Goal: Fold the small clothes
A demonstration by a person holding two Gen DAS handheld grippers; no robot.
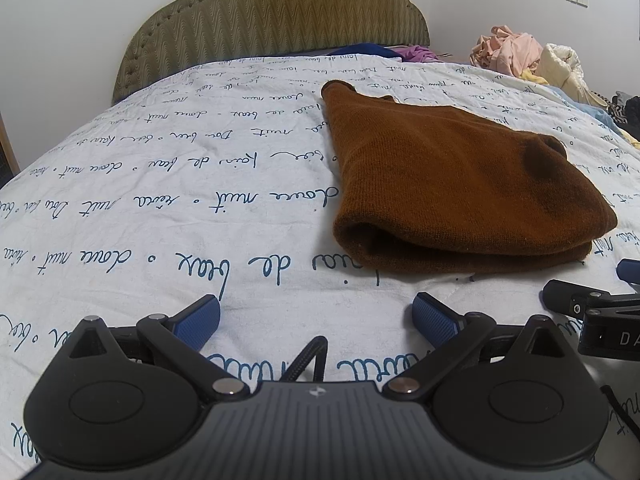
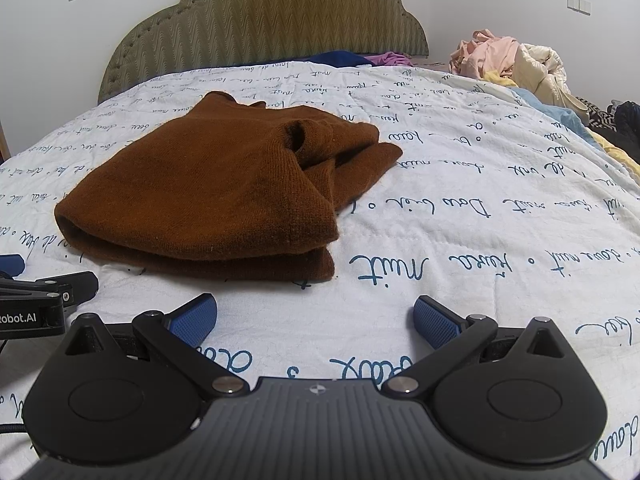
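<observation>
A brown knit garment (image 1: 452, 196) lies folded in layers on the white bedspread with blue script (image 1: 160, 184). It also shows in the right wrist view (image 2: 216, 196), ahead and to the left. My left gripper (image 1: 316, 316) is open and empty, low over the bedspread just in front of the garment's near edge. My right gripper (image 2: 316, 316) is open and empty, in front of the garment's near right corner. Each gripper shows at the edge of the other's view: the right one (image 1: 592, 304) and the left one (image 2: 40, 292).
A padded olive headboard (image 1: 276, 20) stands at the far end of the bed. A heap of pink and cream clothes (image 2: 508, 60) lies at the far right. Blue and purple cloth (image 2: 360, 58) lies by the headboard. Dark items (image 2: 620, 120) sit at the right edge.
</observation>
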